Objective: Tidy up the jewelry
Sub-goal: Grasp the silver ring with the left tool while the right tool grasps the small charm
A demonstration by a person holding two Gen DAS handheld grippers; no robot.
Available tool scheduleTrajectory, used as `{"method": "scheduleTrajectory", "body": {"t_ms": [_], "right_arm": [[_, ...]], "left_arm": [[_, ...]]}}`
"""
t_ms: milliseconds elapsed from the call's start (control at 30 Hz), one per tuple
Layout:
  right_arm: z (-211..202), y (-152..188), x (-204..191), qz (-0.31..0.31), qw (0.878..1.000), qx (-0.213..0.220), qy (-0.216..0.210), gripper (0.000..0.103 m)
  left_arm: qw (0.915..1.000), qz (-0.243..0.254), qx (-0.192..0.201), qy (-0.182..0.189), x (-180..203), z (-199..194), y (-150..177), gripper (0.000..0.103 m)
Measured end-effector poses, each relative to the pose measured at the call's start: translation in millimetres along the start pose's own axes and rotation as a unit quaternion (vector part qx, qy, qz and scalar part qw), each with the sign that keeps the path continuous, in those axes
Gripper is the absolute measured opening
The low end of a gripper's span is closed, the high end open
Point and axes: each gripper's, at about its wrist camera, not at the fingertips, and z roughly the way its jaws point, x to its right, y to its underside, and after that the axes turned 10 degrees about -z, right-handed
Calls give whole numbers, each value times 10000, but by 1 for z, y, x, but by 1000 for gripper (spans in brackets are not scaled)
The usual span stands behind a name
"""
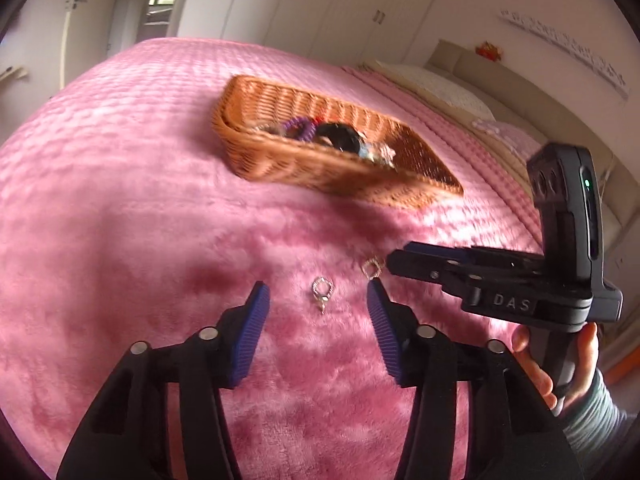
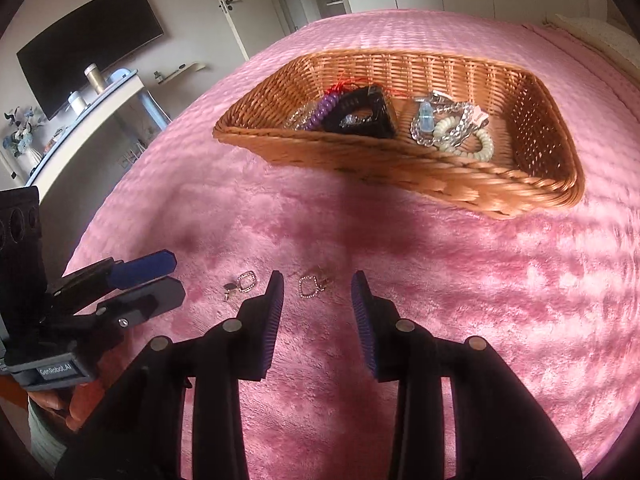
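Two claws, left claw (image 1: 318, 292) and right claw (image 2: 317, 280), hang partly open and empty, each over one small silvery earring (image 1: 322, 294) (image 2: 309, 286) on the pink bed, near its front edge. Plush pile could swallow such thin loops, so pads may just pinch fuzz. Basket (image 2: 400, 160) sits further back.

The left gripper (image 1: 318, 290) points downward with its jaws parted, nothing pressed between the blue pads. The right gripper (image 2: 318, 280) does likewise (slightly narrower). A hand (image 1: 560, 364) grasps the right gripper's handle.
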Motion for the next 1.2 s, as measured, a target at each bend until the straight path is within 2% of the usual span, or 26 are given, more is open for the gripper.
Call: {"method": "scheduleTrajectory", "body": {"t_ms": [167, 267, 367, 533, 667, 967, 1200], "right_arm": [[9, 1, 0, -31, 10000, -57, 9, 32], [14, 0, 0, -12, 9999, -122, 14, 32], [18, -5, -3, -99, 9998, -125, 85, 32], [24, -6, -9, -296, 9992, -181, 191, 22], [26, -7, -15, -453, 9984, -191, 275, 11], [20, -5, -15, -489, 9986, -71, 200, 9], [4, 5, -12, -363, 9992, 126, 107, 9]], "left_arm": [[9992, 253, -303, -111, 7, 16, 5, 36], [9977, 390, -465, -297, 11, 27, 8, 30], [9974, 410, -478, -346, 12, 31, 6, 30], [9959, 507, -564, -492, 16, 41, 5, 29], [9946, 571, -512, -698, 18, 43, 6, 9], [9951, 631, -352, -672, 21, 39, 7, 9], [9969, 684, -68, -386, 23, 23, 11, 9]]}}
